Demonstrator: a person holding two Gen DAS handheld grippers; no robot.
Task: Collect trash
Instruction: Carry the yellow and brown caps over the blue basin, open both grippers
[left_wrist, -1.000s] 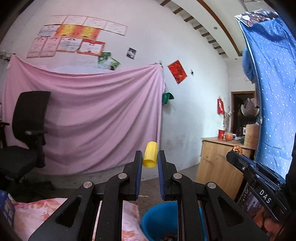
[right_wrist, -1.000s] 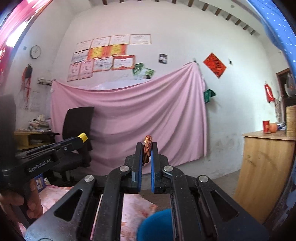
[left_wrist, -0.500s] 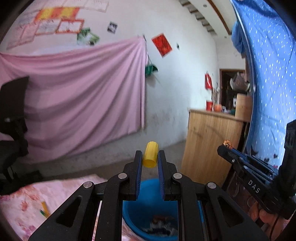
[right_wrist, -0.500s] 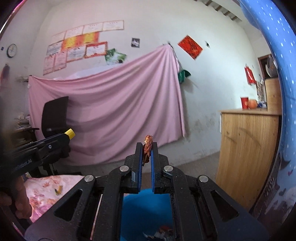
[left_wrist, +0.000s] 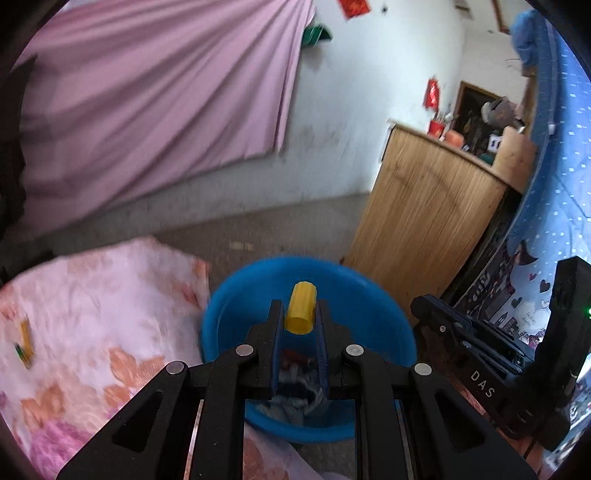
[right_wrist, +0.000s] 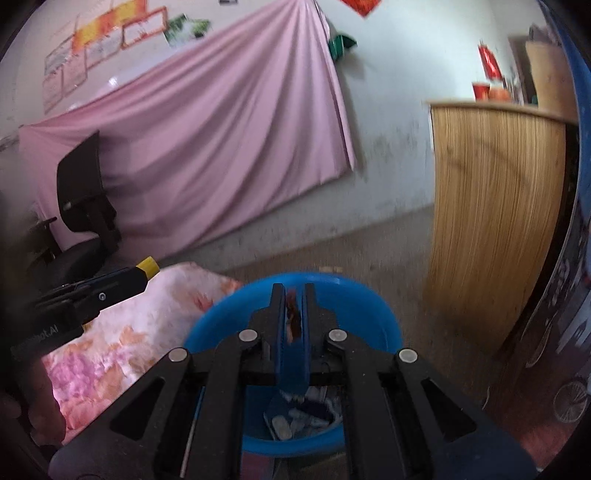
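Note:
My left gripper (left_wrist: 299, 314) is shut on a small yellow ribbed cap (left_wrist: 301, 308), held above the blue plastic basin (left_wrist: 229, 295) on the floor. My right gripper (right_wrist: 294, 299) is shut on a thin reddish-brown scrap (right_wrist: 292, 314), also over the blue basin (right_wrist: 369, 314). Wrappers and other litter (right_wrist: 295, 417) lie in the basin's bottom. In the left wrist view the right gripper (left_wrist: 419, 308) shows at the right edge. The right wrist view has the left gripper (right_wrist: 147, 266) and its yellow cap at the left.
A table with a pink floral cloth (left_wrist: 92, 314) sits left of the basin, a small yellow-green item (left_wrist: 23, 343) on it. A wooden cabinet (left_wrist: 424, 221) stands at the right, a black office chair (right_wrist: 85, 192) at the left, a pink sheet (right_wrist: 203, 147) on the wall.
Both grippers have tipped downward and lowered, so the blue basin now fills the lower middle of each view. Each still holds its piece of trash.

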